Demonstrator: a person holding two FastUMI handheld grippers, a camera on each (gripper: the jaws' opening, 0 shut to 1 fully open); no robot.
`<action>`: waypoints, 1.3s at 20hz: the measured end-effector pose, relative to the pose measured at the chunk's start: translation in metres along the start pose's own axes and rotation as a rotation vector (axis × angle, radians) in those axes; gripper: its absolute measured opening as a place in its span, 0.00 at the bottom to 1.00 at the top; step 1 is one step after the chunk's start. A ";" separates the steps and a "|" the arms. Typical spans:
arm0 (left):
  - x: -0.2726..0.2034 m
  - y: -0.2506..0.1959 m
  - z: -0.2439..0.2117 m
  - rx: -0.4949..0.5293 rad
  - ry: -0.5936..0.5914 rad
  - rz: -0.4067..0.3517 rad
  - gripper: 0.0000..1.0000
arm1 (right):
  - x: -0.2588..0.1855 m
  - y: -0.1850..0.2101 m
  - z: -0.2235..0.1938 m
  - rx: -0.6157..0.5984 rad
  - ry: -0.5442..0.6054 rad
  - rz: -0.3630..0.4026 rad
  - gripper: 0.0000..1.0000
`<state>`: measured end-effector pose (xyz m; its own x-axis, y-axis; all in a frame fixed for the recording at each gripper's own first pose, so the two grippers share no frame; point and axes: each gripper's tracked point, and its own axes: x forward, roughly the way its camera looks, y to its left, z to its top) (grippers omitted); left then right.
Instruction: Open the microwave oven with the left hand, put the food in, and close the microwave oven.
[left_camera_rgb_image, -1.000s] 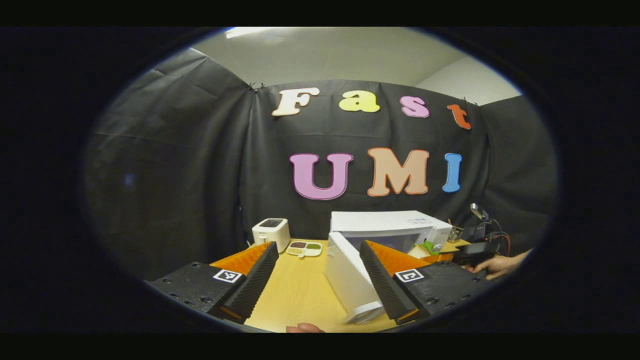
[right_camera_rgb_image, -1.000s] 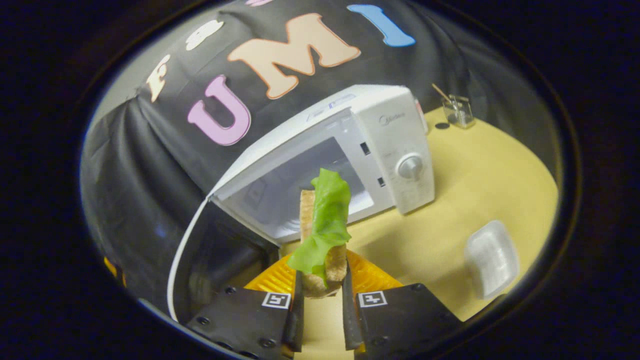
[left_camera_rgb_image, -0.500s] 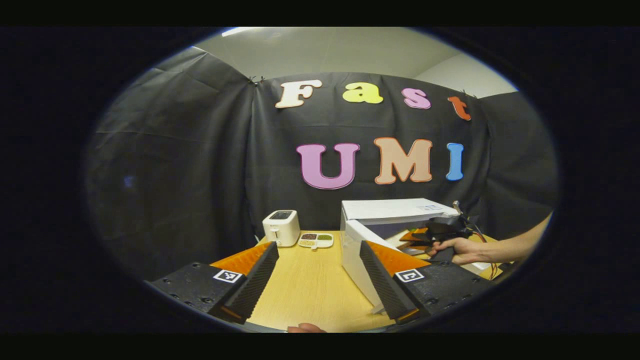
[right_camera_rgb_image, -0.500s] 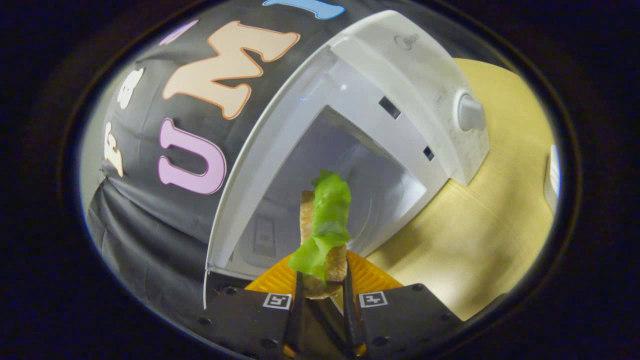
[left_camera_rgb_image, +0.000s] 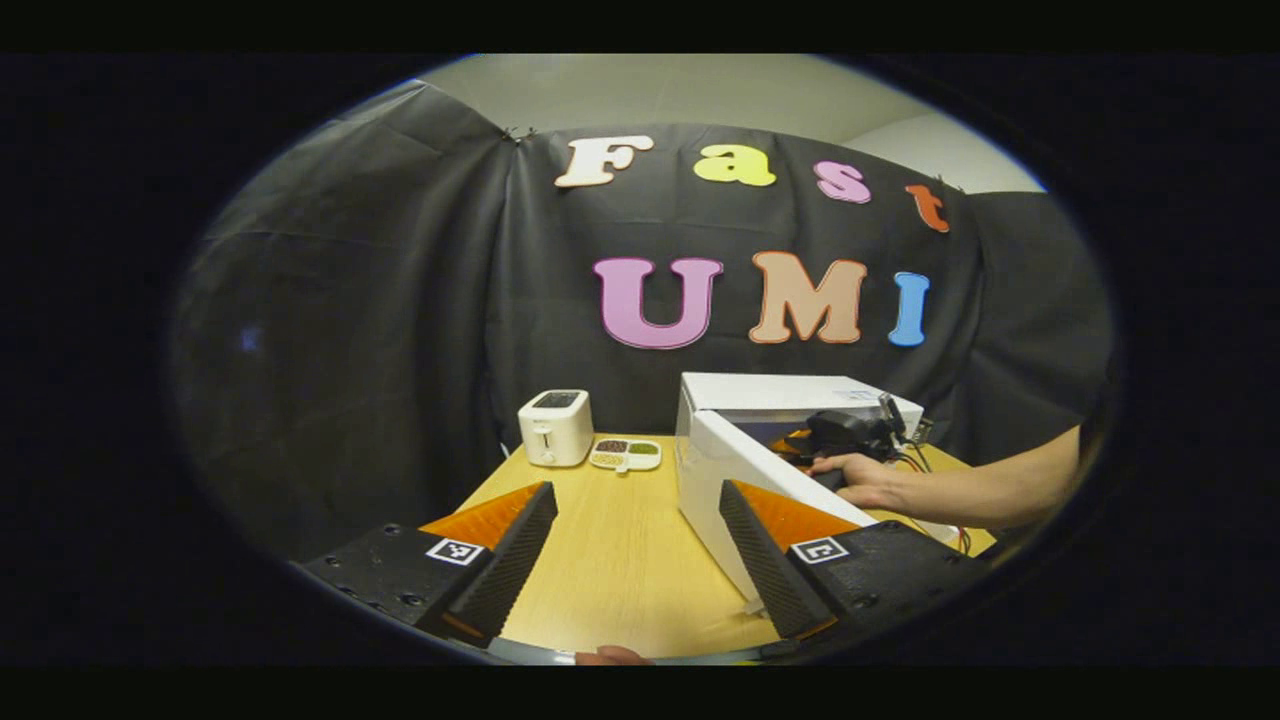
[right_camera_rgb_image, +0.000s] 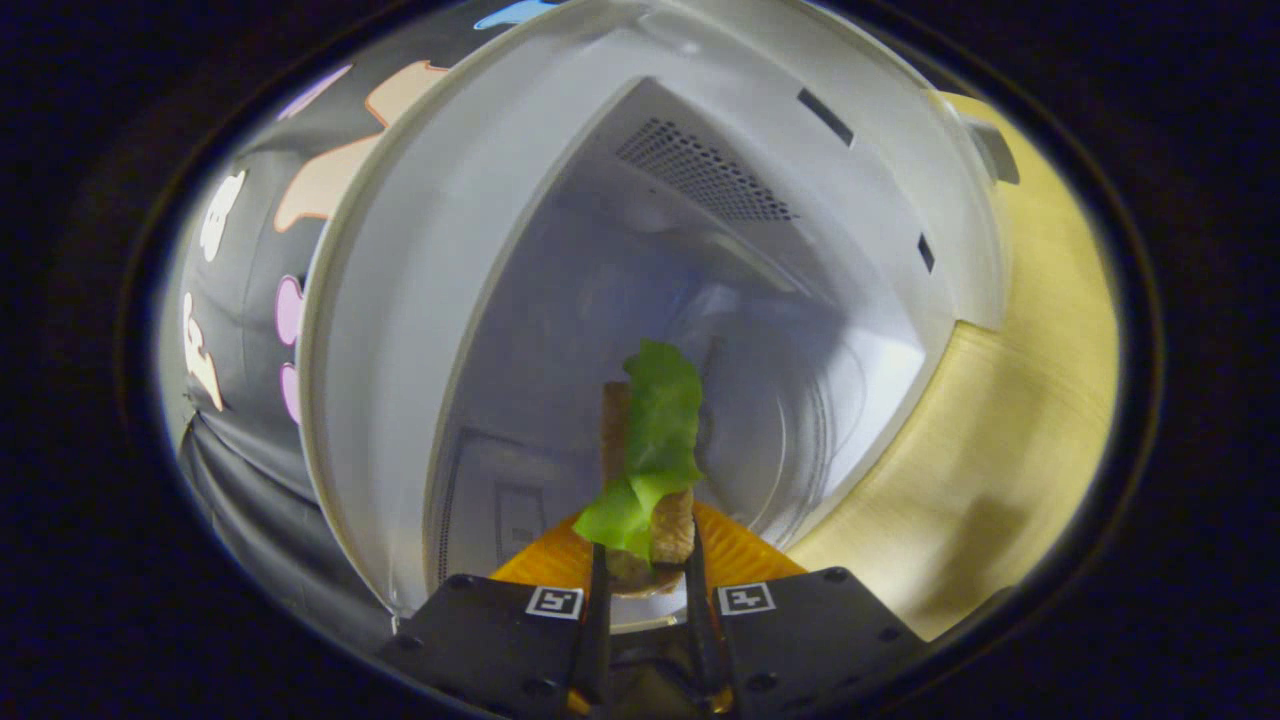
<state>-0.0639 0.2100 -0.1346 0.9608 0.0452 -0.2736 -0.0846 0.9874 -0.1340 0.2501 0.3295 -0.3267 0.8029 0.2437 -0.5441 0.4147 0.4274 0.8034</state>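
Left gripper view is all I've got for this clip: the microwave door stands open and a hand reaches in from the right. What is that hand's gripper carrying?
Observer: In the right gripper view, the right gripper is shut on a sandwich, bread with a green lettuce leaf.
Operator: Is the food inside the oven yet?
Observer: It is at the mouth of the microwave, pointing into the cavity and not set down; the fingers grip it.
Operator: Anything already in the cavity?
Observer: No other food is visible; the round turntable looks bare, and a perforated vent shows on the inner wall.
Operator: My left gripper is open, off the door.
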 end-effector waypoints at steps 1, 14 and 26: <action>-0.002 0.002 -0.007 -0.014 0.024 0.005 0.95 | 0.004 0.003 0.000 0.002 -0.009 0.007 0.34; -0.009 0.019 -0.015 -0.003 0.045 0.047 0.96 | 0.025 -0.031 0.013 -0.145 -0.113 -0.100 0.63; -0.017 0.007 -0.013 0.002 0.024 0.011 0.96 | -0.023 -0.028 0.059 -0.732 -0.190 -0.219 0.87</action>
<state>-0.0837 0.2138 -0.1433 0.9532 0.0528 -0.2975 -0.0949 0.9871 -0.1289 0.2453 0.2602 -0.3218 0.8223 -0.0376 -0.5678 0.2377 0.9292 0.2828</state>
